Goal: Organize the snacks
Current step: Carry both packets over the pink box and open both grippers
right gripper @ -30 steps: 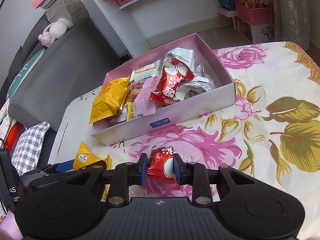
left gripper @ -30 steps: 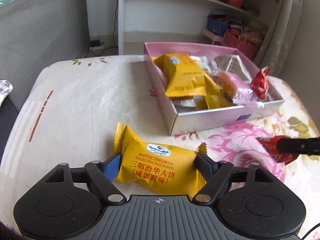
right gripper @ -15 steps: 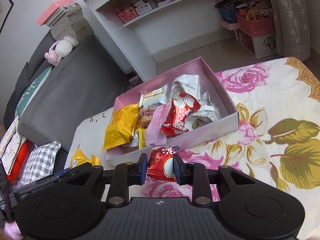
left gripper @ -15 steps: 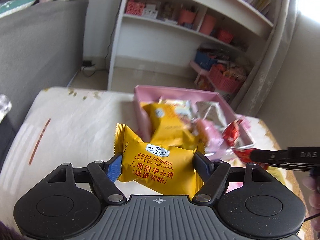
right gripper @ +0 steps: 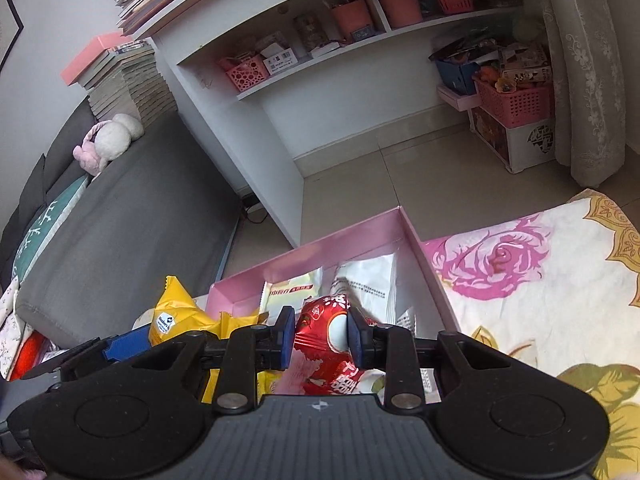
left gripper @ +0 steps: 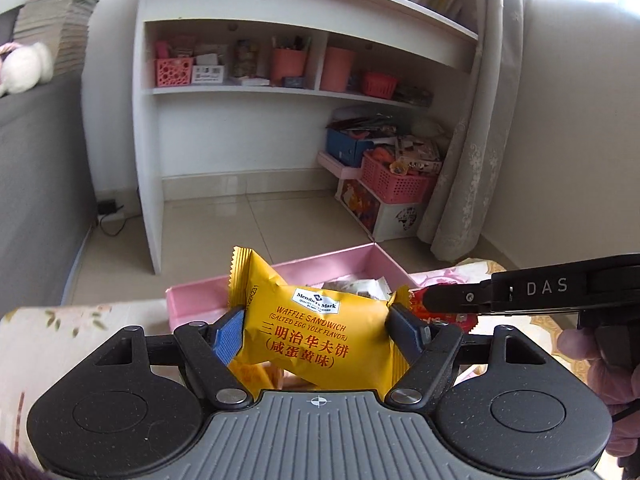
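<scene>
- Room: a white shelf unit stands against the far wall, with a grey sofa to its left and a lace curtain to its right.
- Surface: a floral cloth covers the bench; the pink box sits on it, open at the top.
- Box contents: several wrapped snacks lie inside, among them white packets at the far end.
- My left hand-held gripper: clamped on the yellow waffle sandwich pack, one finger at each sealed end. The pack is raised off the bench, above the left part of the box.
- My right hand-held gripper: clamped on the red candy, its blue pads pressed against both sides. The candy hangs over the box interior, above the snacks.
- Relation: in the left wrist view, the right hand-held gripper reaches in from the right, just beside the yellow pack.
</scene>
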Available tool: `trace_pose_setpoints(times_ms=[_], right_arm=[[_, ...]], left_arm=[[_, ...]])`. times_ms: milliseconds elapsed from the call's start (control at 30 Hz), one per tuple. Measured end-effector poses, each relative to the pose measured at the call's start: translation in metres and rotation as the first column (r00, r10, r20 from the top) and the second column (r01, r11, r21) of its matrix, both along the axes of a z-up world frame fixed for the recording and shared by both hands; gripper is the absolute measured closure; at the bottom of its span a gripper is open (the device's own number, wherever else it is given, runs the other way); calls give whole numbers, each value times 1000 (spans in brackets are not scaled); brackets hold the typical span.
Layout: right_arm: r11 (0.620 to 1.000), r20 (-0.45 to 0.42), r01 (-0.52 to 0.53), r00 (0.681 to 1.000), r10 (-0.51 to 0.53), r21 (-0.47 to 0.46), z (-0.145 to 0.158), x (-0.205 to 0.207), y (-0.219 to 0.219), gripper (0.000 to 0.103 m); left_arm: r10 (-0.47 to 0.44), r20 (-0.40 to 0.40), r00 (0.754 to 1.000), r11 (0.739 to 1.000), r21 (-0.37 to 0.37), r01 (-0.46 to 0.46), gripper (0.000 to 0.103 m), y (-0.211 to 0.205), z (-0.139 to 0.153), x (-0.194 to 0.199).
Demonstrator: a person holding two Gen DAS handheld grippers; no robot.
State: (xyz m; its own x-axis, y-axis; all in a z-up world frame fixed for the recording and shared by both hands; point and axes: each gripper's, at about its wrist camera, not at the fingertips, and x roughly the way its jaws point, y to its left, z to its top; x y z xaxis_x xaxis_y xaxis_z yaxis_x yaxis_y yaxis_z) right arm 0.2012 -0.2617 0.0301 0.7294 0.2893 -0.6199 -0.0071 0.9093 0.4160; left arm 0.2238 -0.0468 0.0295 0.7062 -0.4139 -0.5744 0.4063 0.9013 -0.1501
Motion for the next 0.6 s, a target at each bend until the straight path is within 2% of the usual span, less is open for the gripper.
trace_pose_setpoints(times_ms=[167, 267, 333, 367, 600], right_arm=[[1000, -6, 18, 1000, -18, -10, -8, 16, -8, 82], [999, 0, 23, 1000, -23, 23, -12, 20, -12, 78], [998, -1, 37, 999, -37, 47, -13, 21, -15, 68], [997, -2, 40, 999, -40, 58, -13, 21, -17, 60], [998, -1, 38, 999, -38, 56, -8, 11, -20, 53]], left_arm=[[-3, 22, 1000, 999, 32, 3, 25, -17, -9, 20], [13, 25, 1000, 999, 43, -14, 20, -22, -13, 26], [14, 17, 1000, 999, 43, -15, 9, -23, -13, 27], [11, 18, 1000, 999, 43, -12, 8, -22, -13, 25], [12, 11, 1000, 998, 56, -12, 4, -23, -6, 13]])
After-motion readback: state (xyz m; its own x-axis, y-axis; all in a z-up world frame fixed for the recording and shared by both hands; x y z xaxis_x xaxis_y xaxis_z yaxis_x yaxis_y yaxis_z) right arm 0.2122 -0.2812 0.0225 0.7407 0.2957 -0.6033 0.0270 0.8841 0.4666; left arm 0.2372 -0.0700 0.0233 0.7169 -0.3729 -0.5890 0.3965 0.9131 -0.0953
